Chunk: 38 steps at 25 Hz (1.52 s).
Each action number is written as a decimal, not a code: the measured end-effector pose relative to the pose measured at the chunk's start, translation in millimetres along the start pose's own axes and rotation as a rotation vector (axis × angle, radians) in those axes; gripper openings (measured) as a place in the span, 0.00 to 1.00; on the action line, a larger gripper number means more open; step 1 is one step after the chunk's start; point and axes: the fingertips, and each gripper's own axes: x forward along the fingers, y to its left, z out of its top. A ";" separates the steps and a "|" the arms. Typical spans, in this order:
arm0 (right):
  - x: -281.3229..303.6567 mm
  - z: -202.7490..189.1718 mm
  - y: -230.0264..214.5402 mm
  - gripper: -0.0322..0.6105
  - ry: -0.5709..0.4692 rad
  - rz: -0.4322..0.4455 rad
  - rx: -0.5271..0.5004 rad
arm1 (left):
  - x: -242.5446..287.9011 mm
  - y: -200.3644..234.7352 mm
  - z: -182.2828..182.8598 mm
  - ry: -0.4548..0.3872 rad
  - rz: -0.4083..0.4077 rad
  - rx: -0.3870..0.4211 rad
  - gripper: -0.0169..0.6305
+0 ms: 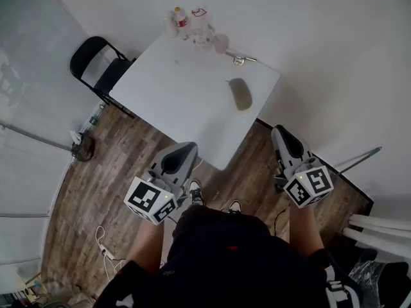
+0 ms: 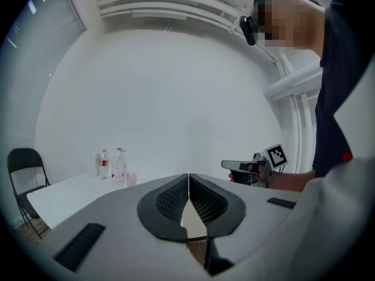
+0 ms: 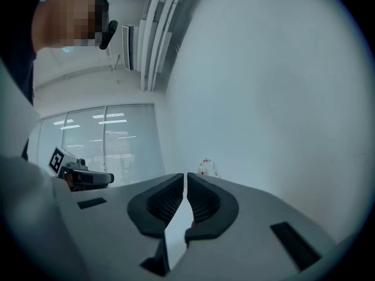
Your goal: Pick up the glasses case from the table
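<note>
In head view alone, glasses case (image 1: 241,94)

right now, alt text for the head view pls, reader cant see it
From above, a person on a wood floor holds the left tongs and right tongs short of a white table. A grey-brown glasses case lies toward the table's right side; bottles cluster at its far corner, a black folding chair beside its left.
</note>
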 end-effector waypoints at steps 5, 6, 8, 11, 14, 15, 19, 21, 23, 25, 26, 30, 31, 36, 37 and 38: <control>40.1 2.3 5.8 0.10 -0.001 -0.062 -0.022 | 13.5 54.2 13.9 -0.008 -0.052 0.009 0.06; 50.4 2.7 7.6 0.10 -0.004 -0.077 -0.025 | 14.9 66.5 15.8 -0.006 -0.063 0.015 0.06; 72.0 4.1 12.6 0.10 -0.012 -0.103 -0.031 | 17.9 91.9 15.9 0.001 -0.085 0.025 0.06; 98.5 3.3 23.5 0.10 -0.016 -0.136 -0.037 | 22.8 128.4 11.3 0.021 -0.117 0.028 0.06; 116.0 -2.2 32.4 0.10 -0.003 -0.171 -0.044 | 24.2 158.0 12.8 0.022 -0.144 0.012 0.06; 120.6 -4.0 32.8 0.10 0.003 -0.183 -0.045 | 24.8 165.0 13.9 0.021 -0.152 0.010 0.06; 130.8 -9.0 25.1 0.10 0.026 -0.215 -0.057 | 31.9 179.4 13.7 0.026 -0.163 0.006 0.06; 133.9 -9.6 19.1 0.10 0.034 -0.219 -0.075 | 36.0 181.5 13.1 0.024 -0.155 -0.007 0.06; 138.9 -9.7 9.6 0.10 0.048 -0.221 -0.100 | 41.2 181.5 11.6 0.018 -0.146 -0.011 0.06; 145.2 -13.5 -4.3 0.10 0.078 -0.229 -0.118 | 46.4 179.7 8.3 0.017 -0.131 -0.015 0.06; 148.4 -17.4 -12.0 0.11 0.098 -0.232 -0.121 | 48.0 177.6 6.1 0.020 -0.125 -0.022 0.06; 167.2 -44.4 -46.9 0.12 0.197 -0.245 -0.116 | 54.2 169.6 -1.2 0.045 -0.112 -0.035 0.06; 173.5 -54.8 -56.4 0.19 0.227 -0.248 -0.108 | 56.3 168.9 -1.9 0.046 -0.109 -0.035 0.06; 206.9 -123.4 -100.6 0.46 0.394 -0.279 -0.106 | 58.8 175.2 -12.8 0.079 -0.076 -0.035 0.06; 213.6 -138.2 -108.6 0.49 0.427 -0.287 -0.102 | 58.3 178.5 -15.5 0.090 -0.066 -0.035 0.06; 220.2 -153.2 -116.1 0.52 0.460 -0.293 -0.094 | 57.6 181.9 -17.9 0.098 -0.056 -0.038 0.06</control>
